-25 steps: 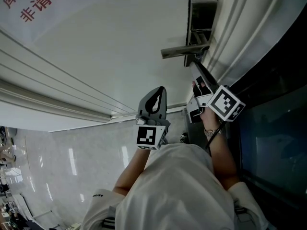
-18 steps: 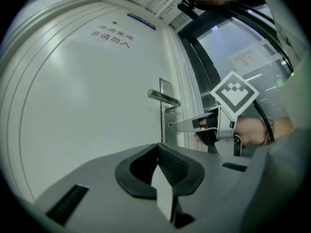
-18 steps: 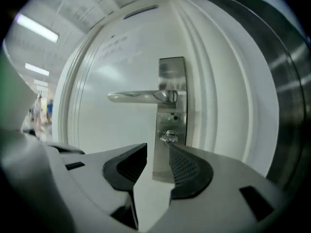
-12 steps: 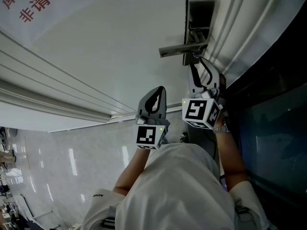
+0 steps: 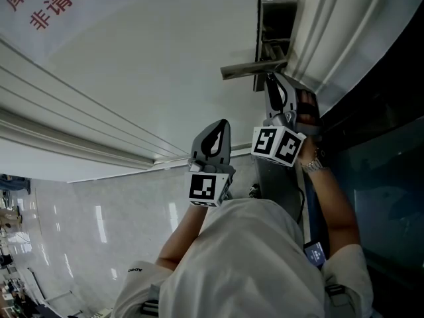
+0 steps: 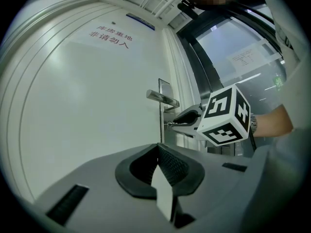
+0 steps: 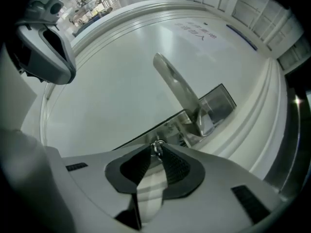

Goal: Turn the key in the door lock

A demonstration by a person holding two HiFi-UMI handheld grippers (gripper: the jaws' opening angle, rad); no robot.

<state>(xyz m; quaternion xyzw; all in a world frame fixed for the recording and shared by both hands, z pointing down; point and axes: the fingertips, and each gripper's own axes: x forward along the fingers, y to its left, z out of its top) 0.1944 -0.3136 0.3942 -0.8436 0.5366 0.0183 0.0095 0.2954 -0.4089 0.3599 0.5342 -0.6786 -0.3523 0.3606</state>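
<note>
On the white door (image 5: 152, 58) sits a metal lock plate (image 5: 277, 18) with a lever handle (image 5: 248, 69). Just below the handle, a small key (image 7: 156, 148) sticks out of the lock. My right gripper (image 5: 270, 79) points level at it, and its jaws have just been closing with the key's head between the tips, which now pinch it. The left gripper view shows the same grip from the side, at the key (image 6: 170, 124). My left gripper (image 5: 219, 128) hangs shut and empty, left of the lock and away from the door.
A dark glass panel (image 5: 377, 177) stands right of the door frame's white moulding (image 5: 344, 38). A sign with red print (image 5: 53, 2) is on the door's upper part. Pale glossy floor (image 5: 86, 224) lies below.
The right gripper has rolled about its own axis at the lock, so its marker cube swung from the right side to above the wrist. The left gripper has stayed still.
</note>
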